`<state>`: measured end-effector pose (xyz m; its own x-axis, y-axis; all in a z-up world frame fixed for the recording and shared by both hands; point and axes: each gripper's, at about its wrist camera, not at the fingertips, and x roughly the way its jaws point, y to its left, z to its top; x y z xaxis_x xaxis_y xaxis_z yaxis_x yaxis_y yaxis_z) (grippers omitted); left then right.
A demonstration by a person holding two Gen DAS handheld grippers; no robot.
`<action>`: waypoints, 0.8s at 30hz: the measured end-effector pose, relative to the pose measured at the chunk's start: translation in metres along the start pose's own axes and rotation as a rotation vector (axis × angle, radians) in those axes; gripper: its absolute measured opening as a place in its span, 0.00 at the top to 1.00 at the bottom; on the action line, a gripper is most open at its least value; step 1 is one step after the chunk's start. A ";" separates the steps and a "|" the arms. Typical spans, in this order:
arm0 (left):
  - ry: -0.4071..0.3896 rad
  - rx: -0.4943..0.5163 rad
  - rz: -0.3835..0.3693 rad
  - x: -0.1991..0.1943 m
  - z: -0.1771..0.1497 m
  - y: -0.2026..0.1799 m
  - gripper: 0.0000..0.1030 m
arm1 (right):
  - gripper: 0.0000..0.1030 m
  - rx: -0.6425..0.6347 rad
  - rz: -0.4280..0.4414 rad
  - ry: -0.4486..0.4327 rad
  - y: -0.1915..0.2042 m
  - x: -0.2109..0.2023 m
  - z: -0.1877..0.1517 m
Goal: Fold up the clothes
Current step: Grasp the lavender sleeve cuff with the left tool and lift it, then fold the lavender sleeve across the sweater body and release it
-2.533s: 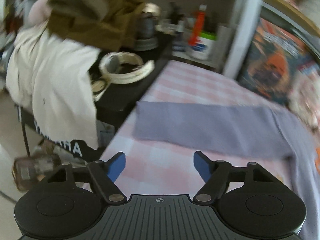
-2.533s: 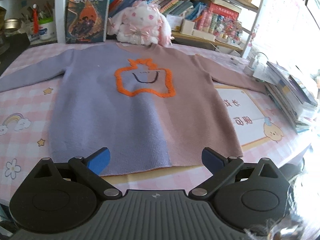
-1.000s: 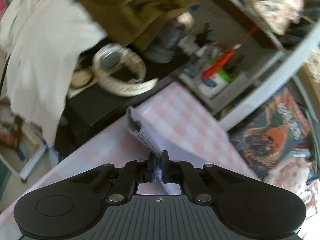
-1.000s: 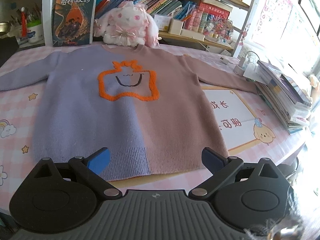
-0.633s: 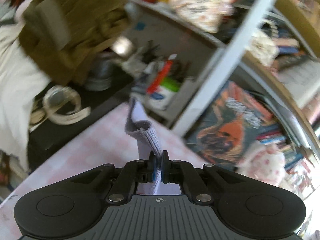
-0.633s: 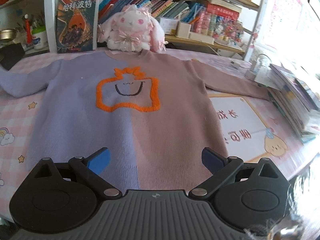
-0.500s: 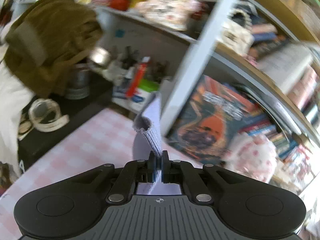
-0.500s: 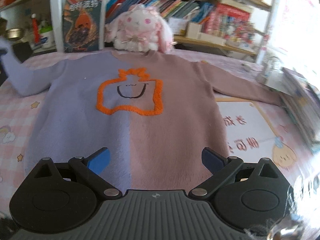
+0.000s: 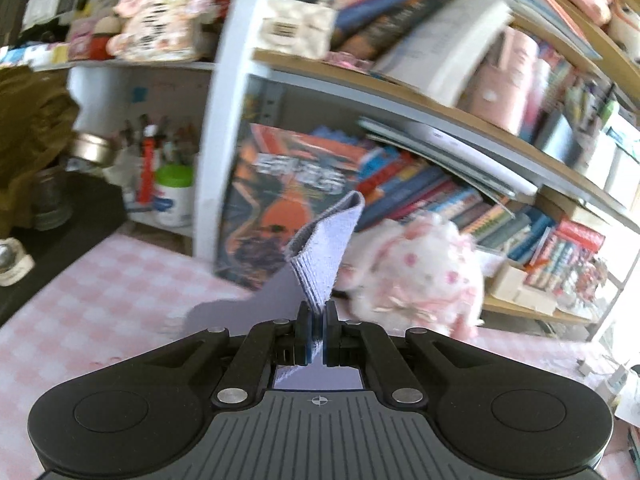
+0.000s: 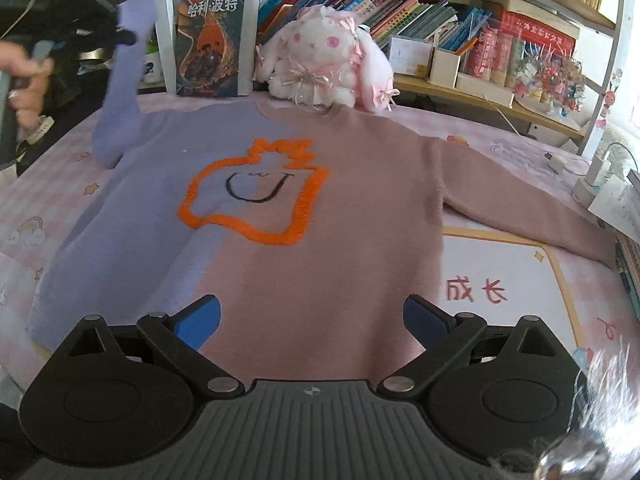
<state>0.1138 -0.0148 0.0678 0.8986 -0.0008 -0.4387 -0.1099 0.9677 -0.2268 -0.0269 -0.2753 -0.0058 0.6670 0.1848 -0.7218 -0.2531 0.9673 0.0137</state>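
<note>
left tool [image 9: 316,330] | now clamps lilac sleeve [image 9: 326,248] | lifted off table

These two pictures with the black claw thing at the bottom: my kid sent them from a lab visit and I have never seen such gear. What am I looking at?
No robot here: a person holds a two-finger gripper in each hand, and each one carries a wide-angle camera looking along its fingers. That is the black shape at the bottom of both pictures.

One picture is from the left gripper. It is shut on the cuff of the purple sleeve, which it holds lifted off the table.

The other is from the right gripper, open and holding nothing, above the hem of the sweater. The sweater lies flat on a pink checked tablecloth, half purple, half pink, with an orange smiling shape. At the far left you see the person's hand raising that sleeve. Behind it sit a plush bunny and shelves of books.

The job is folding the sweater.
</note>
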 end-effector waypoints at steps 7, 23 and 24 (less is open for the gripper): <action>0.031 0.036 -0.020 0.017 -0.010 -0.053 0.97 | 0.04 0.011 0.030 0.002 -0.036 0.003 -0.005; 0.161 0.194 -0.072 0.058 -0.057 -0.131 0.97 | 0.04 0.051 0.042 0.020 -0.072 0.008 -0.013; 0.172 0.206 -0.077 0.061 -0.061 -0.134 0.97 | 0.04 0.056 0.039 0.021 -0.074 0.007 -0.014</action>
<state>0.1573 -0.1601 0.0184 0.8139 -0.1025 -0.5719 0.0609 0.9939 -0.0915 -0.0129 -0.3479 -0.0217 0.6423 0.2191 -0.7345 -0.2387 0.9678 0.0801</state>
